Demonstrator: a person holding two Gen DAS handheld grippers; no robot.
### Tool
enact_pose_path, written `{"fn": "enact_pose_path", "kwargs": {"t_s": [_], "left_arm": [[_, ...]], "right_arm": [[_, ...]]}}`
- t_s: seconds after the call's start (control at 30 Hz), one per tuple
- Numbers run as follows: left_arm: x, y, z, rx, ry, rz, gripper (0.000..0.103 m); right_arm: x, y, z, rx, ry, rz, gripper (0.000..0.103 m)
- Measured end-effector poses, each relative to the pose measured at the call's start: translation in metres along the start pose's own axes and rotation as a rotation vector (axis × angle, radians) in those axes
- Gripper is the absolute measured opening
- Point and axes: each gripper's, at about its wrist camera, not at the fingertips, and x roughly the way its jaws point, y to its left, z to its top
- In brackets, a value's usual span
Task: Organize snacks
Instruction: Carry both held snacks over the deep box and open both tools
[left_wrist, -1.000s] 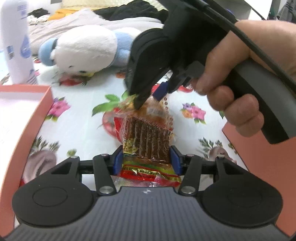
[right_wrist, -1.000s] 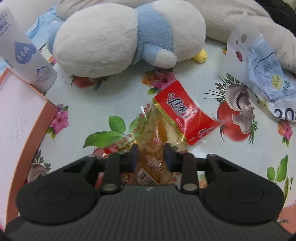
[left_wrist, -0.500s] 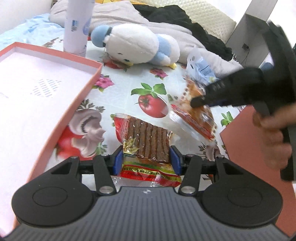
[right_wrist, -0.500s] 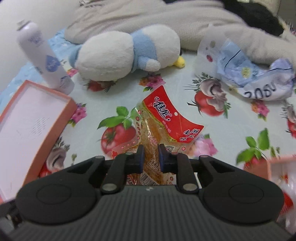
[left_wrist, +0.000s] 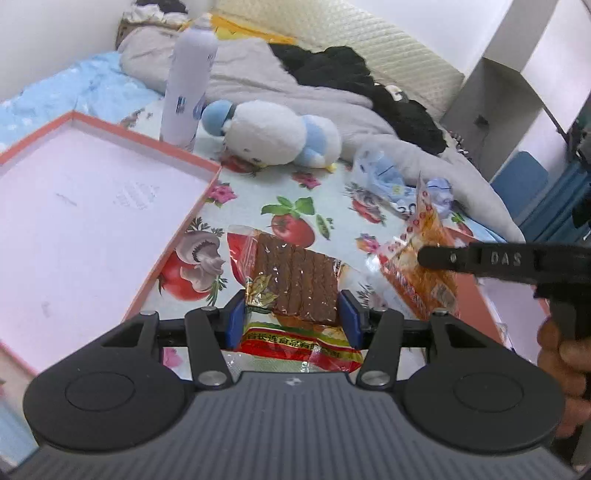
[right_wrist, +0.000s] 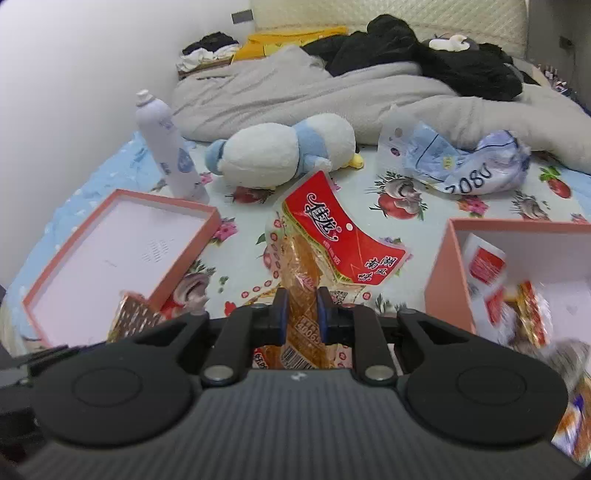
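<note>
A: We have the left tongs (left_wrist: 291, 314) gripping the brown snack packet (left_wrist: 291, 284) across its width, its long axis running straight ahead from the tongs, off the floral cloth (left_wrist: 258, 192).

B: And our right tongs (right_wrist: 299, 314) pinch the red-labelled orange packet (right_wrist: 325, 236); the jaws have just been closing on it, packet between them. Where does it go?

A: We judge the deep pink box (right_wrist: 447, 273) at the right, just beside those tongs and already holding packets. The shallow pink lid (left_wrist: 92, 206) lies left, nearer the left tongs.

B: The box contents are blurred; we cannot count them. Its far side is cut off.
</note>
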Motion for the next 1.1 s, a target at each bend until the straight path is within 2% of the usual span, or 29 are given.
{"fn": "enact_pose_path", "kwargs": {"t_s": [0.2,0.67,0.9,1.1], "left_arm": [[-0.044,-0.018,-0.013,-0.013,0.011,-0.027,0.057],[-0.134,-0.046,-0.031,0.056,-0.021,-0.081,0.057],[-0.154,-0.066,-0.039,0.072,-0.025,-0.127,0.057],[-0.155,-0.090,-0.048,0.105,-0.005,-0.177,0.057]], "right_arm": [[-0.058,0.007,-0.024,0.048,-0.031,0.014,0.019],[-0.158,0.011,-0.077,0.131,-0.100,-0.050,0.019],[-0.187,0.014,-0.099,0.144,-0.120,-0.084,0.020],[-0.204,0.005,-0.108,0.163,-0.126,-0.113,0.020]]}}
